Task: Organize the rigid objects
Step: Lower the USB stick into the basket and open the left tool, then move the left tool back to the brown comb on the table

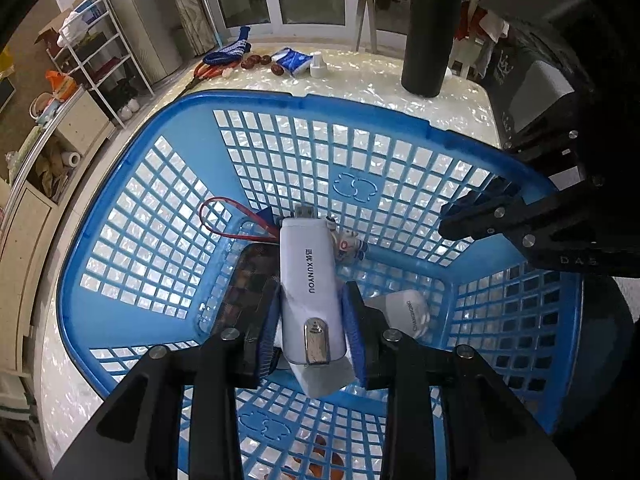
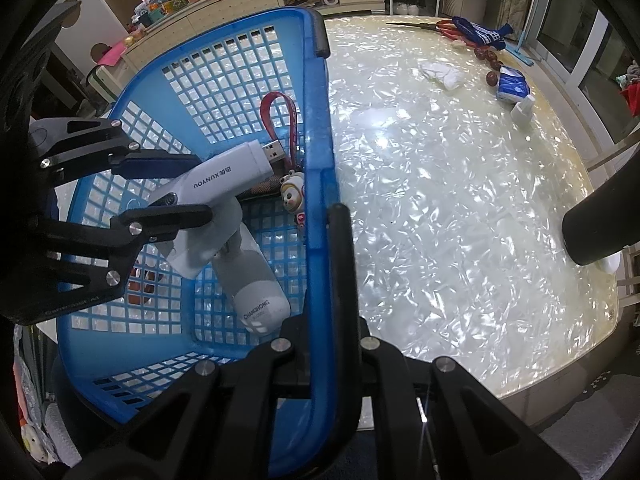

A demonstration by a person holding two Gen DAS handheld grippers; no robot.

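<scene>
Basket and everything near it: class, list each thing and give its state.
Basket: upright on table, right gripper shut on its rim.
USB stick: plug uncovered, held over basket by left gripper.
Remote: lying in basket.
Keychain: lying in basket.
Black tumbler: standing on table.

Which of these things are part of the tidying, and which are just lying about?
Part of the job:
blue basket
white USB stick, held in the left tongs
right tongs, gripping the basket rim
toy keychain
white remote

Lying about:
black tumbler
scissors
tissue pack
</scene>
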